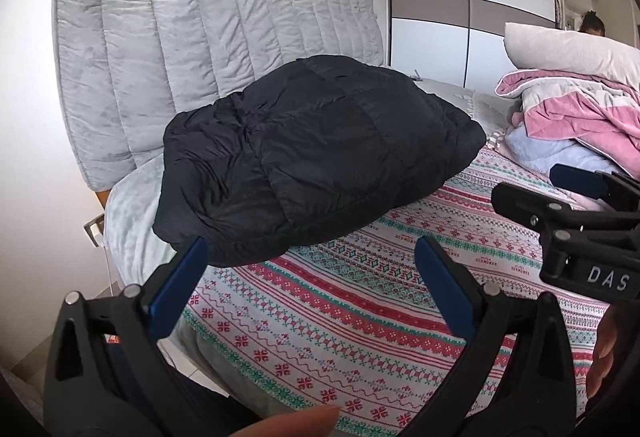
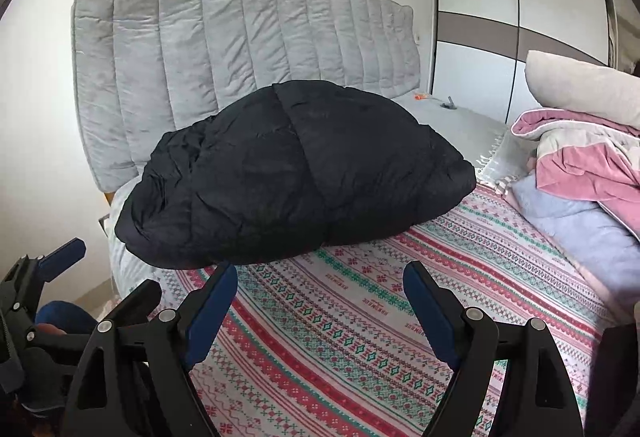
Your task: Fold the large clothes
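Both grippers hang with jaws spread and nothing between them — the left gripper [image 1: 312,273] and the right gripper [image 2: 320,293], side by side over a patterned bedsheet [image 2: 360,337]. Just beyond lies a puffy black jacket [image 2: 296,173], bundled near the grey headboard [image 2: 240,37]. Its slick padding would likely spring open, or slide off the bed's near edge, if pinched shallowly.

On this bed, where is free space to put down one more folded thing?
The patterned bedsheet is bare in front of the black puffer jacket, between the open left gripper and right gripper. A grey strip behind the jacket is also free. The right side is crowded with piled bedding.
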The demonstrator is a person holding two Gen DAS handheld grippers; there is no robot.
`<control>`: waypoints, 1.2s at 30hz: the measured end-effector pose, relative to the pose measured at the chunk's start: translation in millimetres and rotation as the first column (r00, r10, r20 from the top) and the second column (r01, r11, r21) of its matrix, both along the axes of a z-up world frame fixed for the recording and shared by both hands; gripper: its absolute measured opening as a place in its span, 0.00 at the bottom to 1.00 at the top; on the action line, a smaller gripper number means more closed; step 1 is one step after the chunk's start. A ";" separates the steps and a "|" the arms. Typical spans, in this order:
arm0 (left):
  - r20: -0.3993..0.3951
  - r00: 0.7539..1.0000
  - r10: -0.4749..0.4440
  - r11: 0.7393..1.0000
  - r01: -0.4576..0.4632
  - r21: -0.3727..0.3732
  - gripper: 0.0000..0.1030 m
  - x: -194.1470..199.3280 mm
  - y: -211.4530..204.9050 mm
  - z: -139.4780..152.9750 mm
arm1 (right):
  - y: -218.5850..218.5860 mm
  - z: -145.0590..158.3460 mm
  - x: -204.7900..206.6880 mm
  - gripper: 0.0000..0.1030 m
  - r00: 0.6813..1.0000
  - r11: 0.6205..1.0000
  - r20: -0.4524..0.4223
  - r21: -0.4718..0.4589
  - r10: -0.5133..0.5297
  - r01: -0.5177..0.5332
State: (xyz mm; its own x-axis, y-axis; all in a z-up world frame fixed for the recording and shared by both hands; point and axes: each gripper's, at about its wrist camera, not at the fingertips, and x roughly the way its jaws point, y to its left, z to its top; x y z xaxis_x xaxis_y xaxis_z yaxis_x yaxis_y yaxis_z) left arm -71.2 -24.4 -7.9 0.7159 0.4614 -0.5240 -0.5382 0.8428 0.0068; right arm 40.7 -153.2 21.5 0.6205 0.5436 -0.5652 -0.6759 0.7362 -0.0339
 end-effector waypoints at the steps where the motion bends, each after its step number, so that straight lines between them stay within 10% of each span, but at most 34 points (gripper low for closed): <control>1: 0.001 1.000 0.003 1.000 -0.003 -0.005 0.99 0.0 0.7 -0.2 | 0.2 -0.1 0.5 0.84 1.000 1.000 0.001 -0.001 -0.002 0.002; 36: -0.012 1.000 -0.021 1.000 0.021 -0.016 0.99 4.4 7.5 -6.2 | 5.9 -9.3 2.5 0.84 1.000 1.000 -0.002 -0.018 -0.003 0.003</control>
